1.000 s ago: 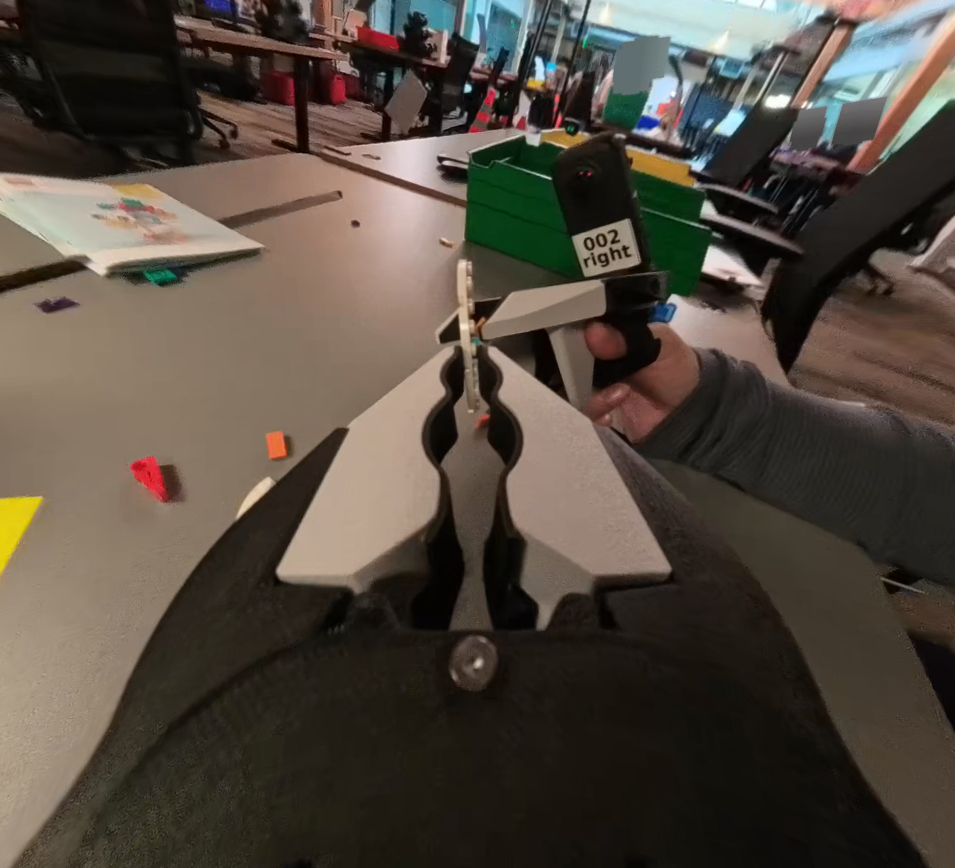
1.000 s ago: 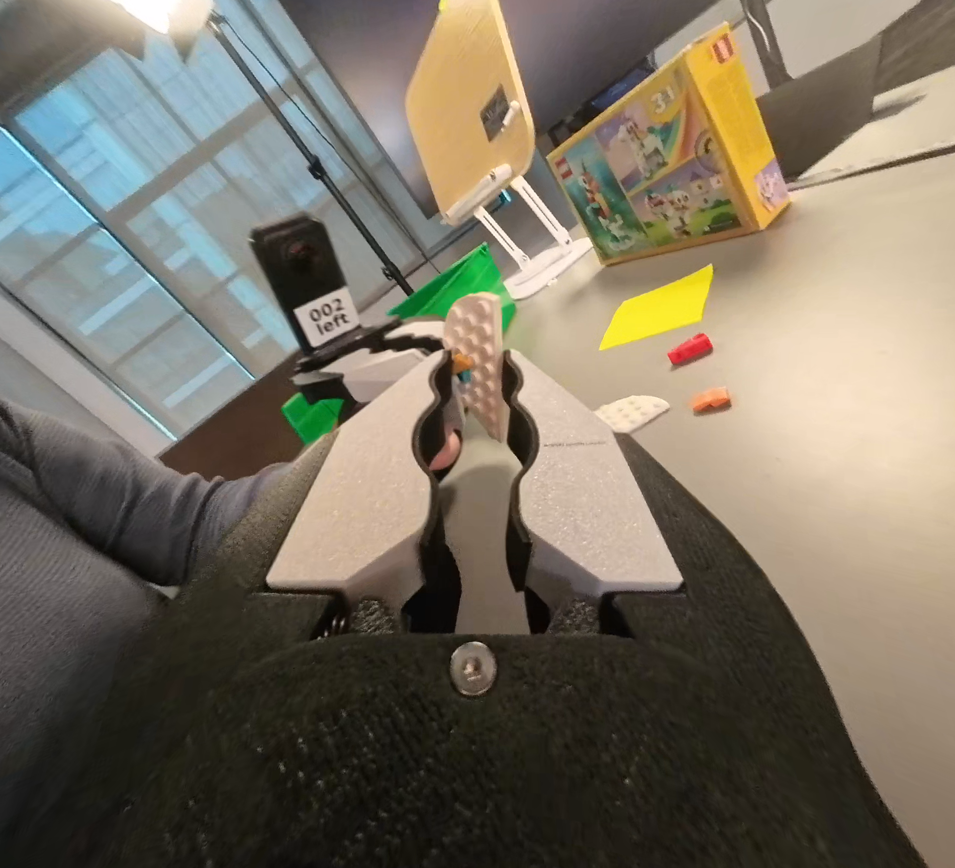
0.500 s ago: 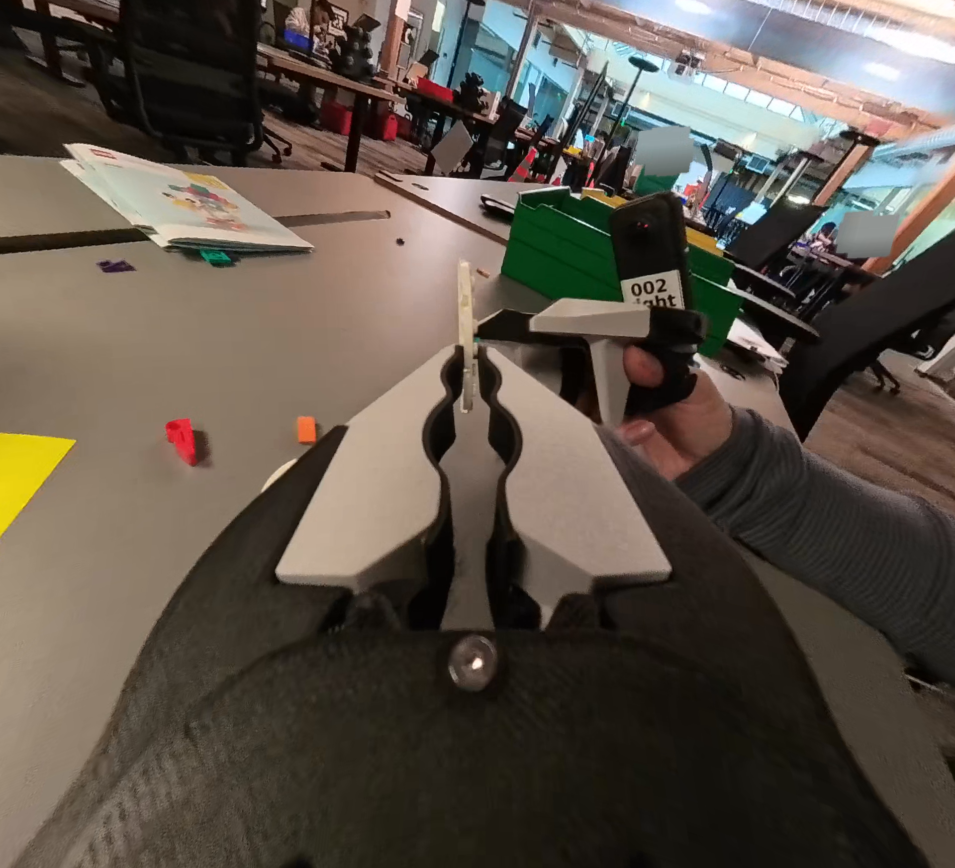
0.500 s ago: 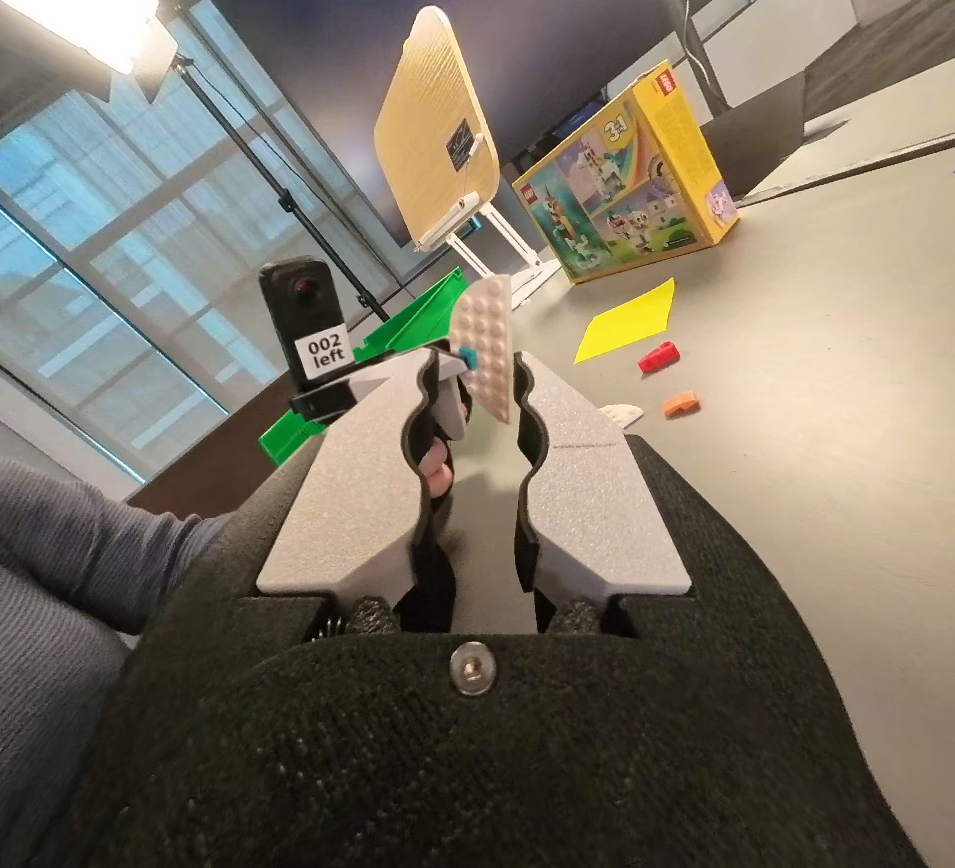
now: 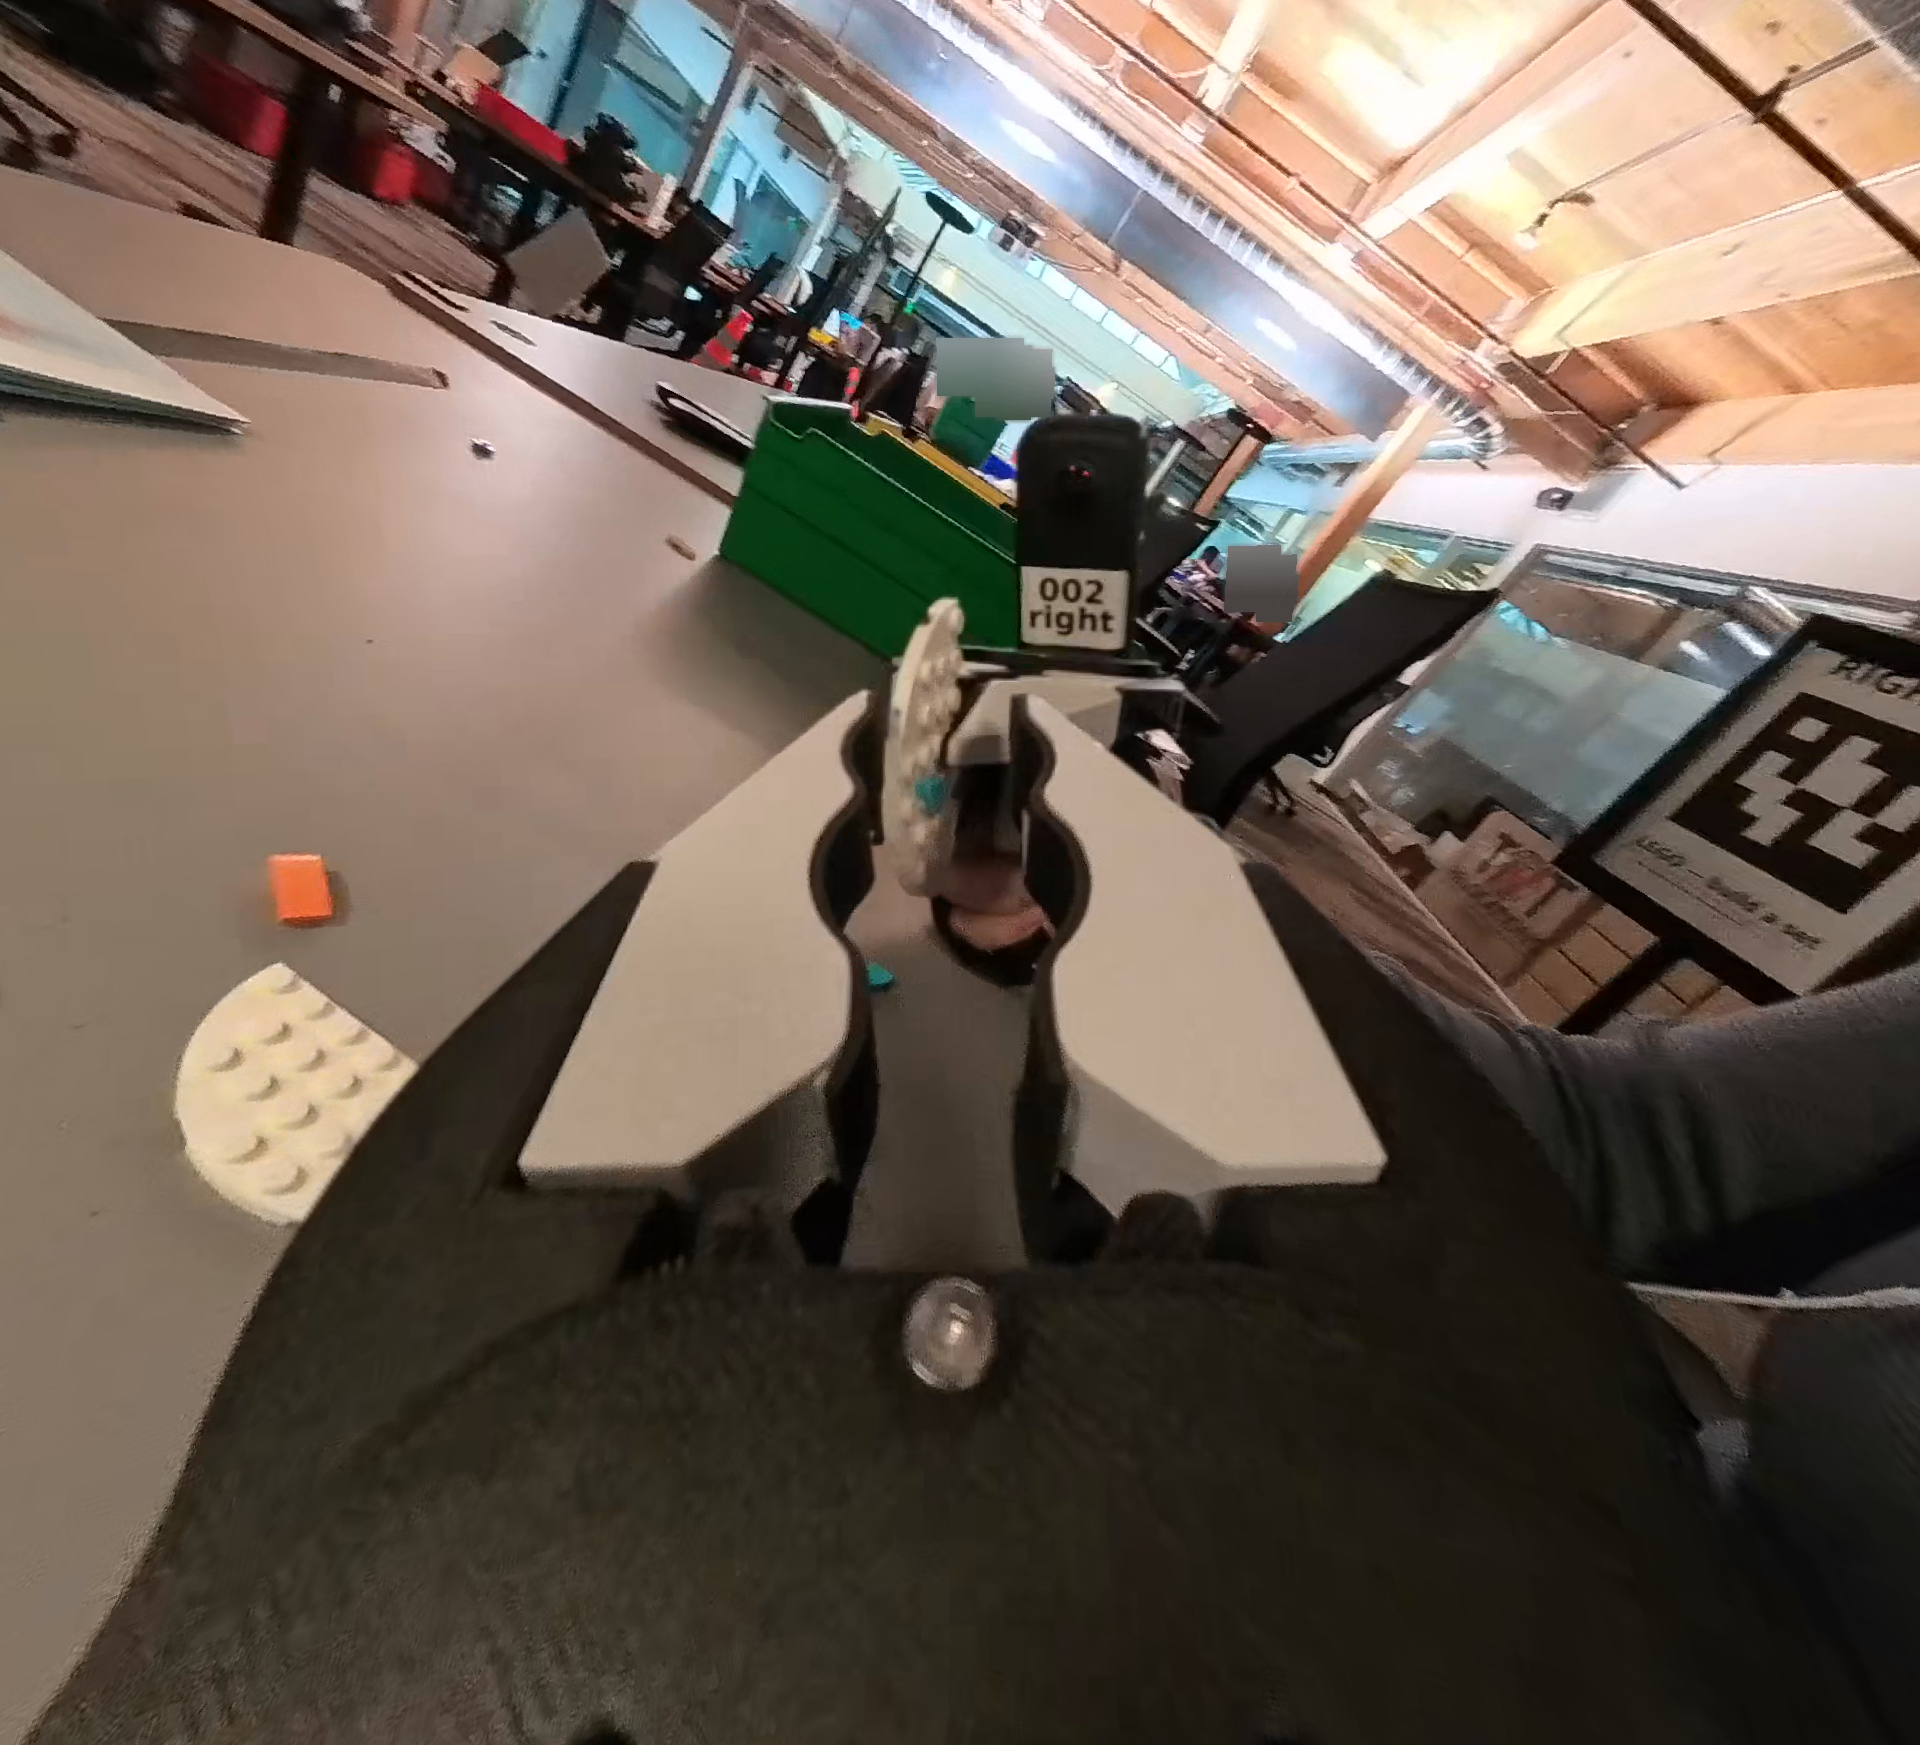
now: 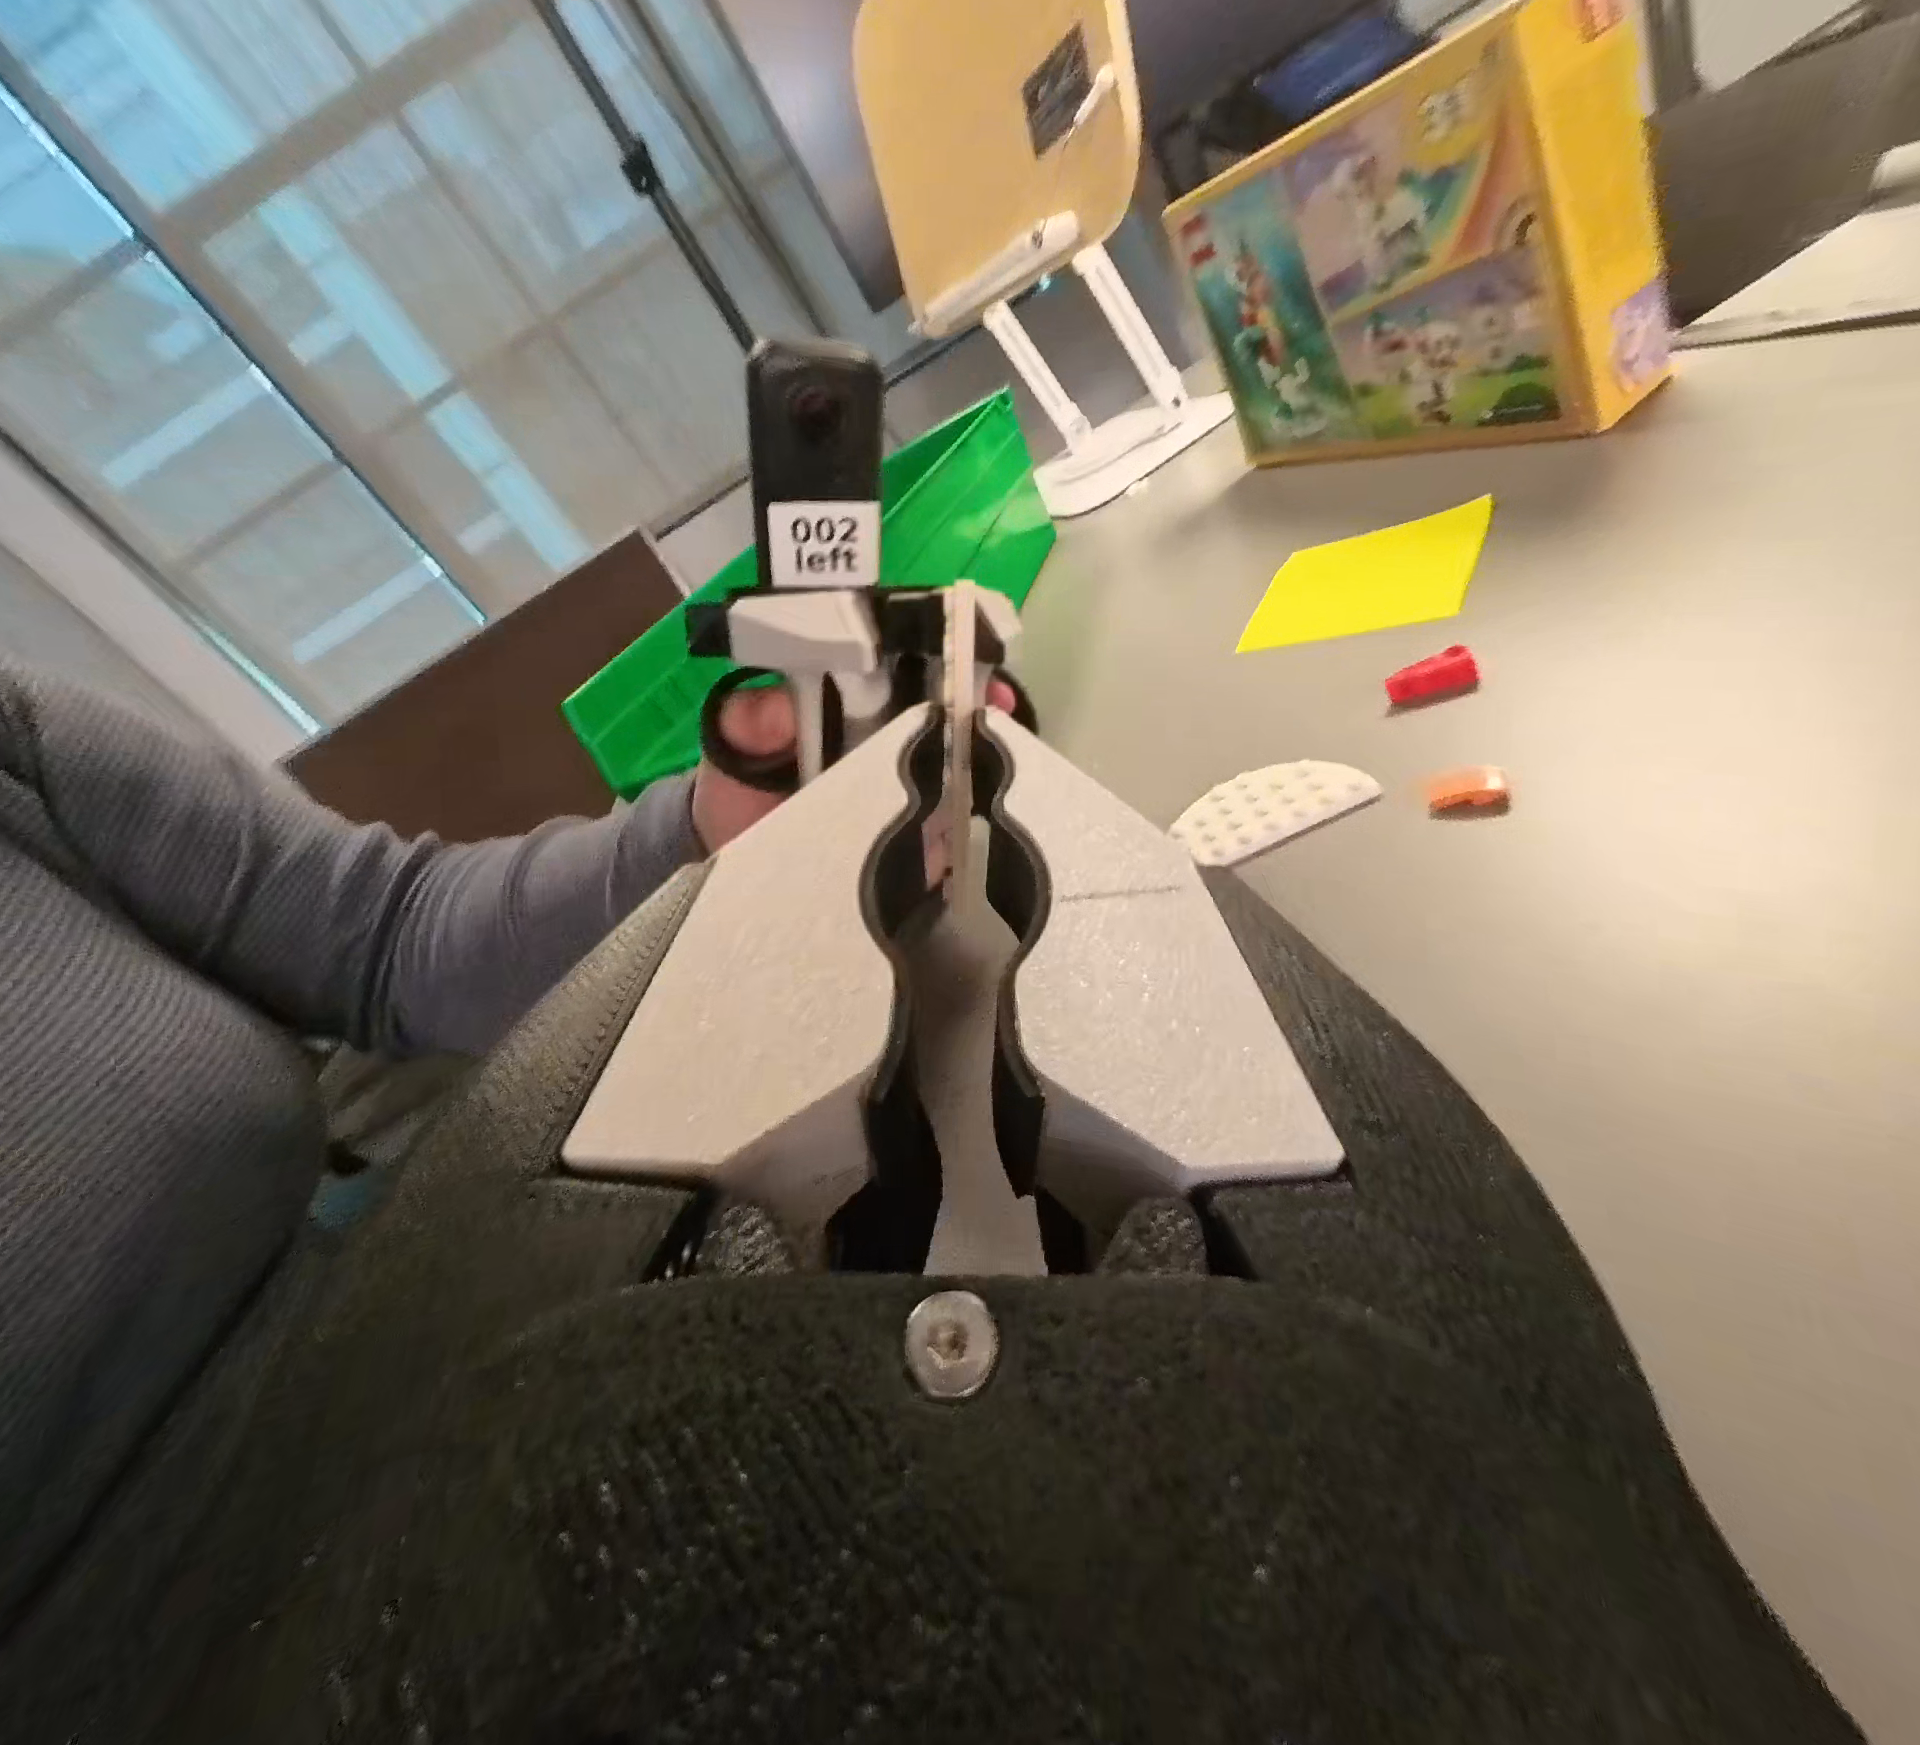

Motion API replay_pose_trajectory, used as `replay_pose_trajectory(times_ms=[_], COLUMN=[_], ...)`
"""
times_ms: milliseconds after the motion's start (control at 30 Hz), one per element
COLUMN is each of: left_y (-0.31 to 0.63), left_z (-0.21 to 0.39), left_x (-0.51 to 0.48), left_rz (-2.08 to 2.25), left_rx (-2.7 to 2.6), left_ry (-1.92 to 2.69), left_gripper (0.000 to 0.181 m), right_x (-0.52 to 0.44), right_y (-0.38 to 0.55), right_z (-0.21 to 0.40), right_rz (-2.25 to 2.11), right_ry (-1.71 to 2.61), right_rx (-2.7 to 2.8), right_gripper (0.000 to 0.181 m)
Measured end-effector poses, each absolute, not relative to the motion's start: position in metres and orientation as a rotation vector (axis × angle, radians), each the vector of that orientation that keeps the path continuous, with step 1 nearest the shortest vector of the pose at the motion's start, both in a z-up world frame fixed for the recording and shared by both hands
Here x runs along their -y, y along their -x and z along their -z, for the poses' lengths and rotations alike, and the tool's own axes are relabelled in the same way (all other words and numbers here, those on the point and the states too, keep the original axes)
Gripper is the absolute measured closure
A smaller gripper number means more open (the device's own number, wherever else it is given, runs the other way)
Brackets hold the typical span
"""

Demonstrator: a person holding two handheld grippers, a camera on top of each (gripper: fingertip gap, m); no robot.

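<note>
Currently clamped edge-on in right gripper (image 6: 956,731), fingers closed on it, above grey table (image 5: 416,656): white studded half-round plastic plate (image 6: 961,708), small teal piece (image 5: 928,793) attached. Flanked by left gripper (image 5: 948,729), fingers spread apart. Also listed:
- white printed stickers (image 5: 1073,606) on black cameras (image 6: 816,438)
- yellow cardboard toy box (image 6: 1455,241) with brand logo
- second white half-round plate (image 5: 275,1087)
- orange tile (image 5: 301,887)
- red brick (image 6: 1432,675)
- yellow paper sheet (image 6: 1371,573)
- green plastic bins (image 5: 852,532)

booklet (image 5: 94,376) cut by left edge, marker board (image 5: 1787,781) cut at right, far desks blurred
</note>
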State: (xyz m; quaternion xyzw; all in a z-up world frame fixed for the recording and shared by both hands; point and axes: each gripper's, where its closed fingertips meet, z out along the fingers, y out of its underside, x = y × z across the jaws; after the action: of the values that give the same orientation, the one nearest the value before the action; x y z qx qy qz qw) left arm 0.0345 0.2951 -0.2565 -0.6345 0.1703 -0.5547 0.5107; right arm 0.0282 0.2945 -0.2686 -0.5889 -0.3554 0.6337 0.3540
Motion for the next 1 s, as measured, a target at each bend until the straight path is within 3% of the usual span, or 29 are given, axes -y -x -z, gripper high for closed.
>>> replay_pose_trajectory(times_ms=[100, 200, 300, 400, 700, 1000], left_y=[-0.035, -0.029, -0.020, -0.017, -0.018, -0.026], left_z=[0.261, 0.264, 0.265, 0.264, 0.272, 0.277], left_x=[-0.294, -0.304, -0.313, -0.315, -0.319, -0.313], left_rz=[1.360, 1.221, 1.096, 1.101, 1.030, 1.055], left_rx=[-0.427, -0.386, -0.319, -0.270, -0.217, -0.357], left_ry=[1.564, 1.594, 1.601, 1.594, 1.642, 1.671], left_gripper=[0.176, 0.178, 0.178, 0.178, 0.179, 0.179], right_x=[-0.289, -0.304, -0.305, -0.311, -0.317, -0.310], right_y=[-0.027, -0.022, -0.013, -0.010, -0.009, -0.018], right_z=[0.271, 0.280, 0.282, 0.283, 0.293, 0.300], right_rz=[-1.658, -1.444, -1.198, -1.110, -0.853, -1.127], right_ry=[1.537, 1.582, 1.564, 1.579, 1.627, 1.644], right_rx=[0.957, 0.918, 0.954, 0.922, 0.961, 1.040], right_gripper=[0.179, 0.158, 0.153, 0.161, 0.162, 0.173])
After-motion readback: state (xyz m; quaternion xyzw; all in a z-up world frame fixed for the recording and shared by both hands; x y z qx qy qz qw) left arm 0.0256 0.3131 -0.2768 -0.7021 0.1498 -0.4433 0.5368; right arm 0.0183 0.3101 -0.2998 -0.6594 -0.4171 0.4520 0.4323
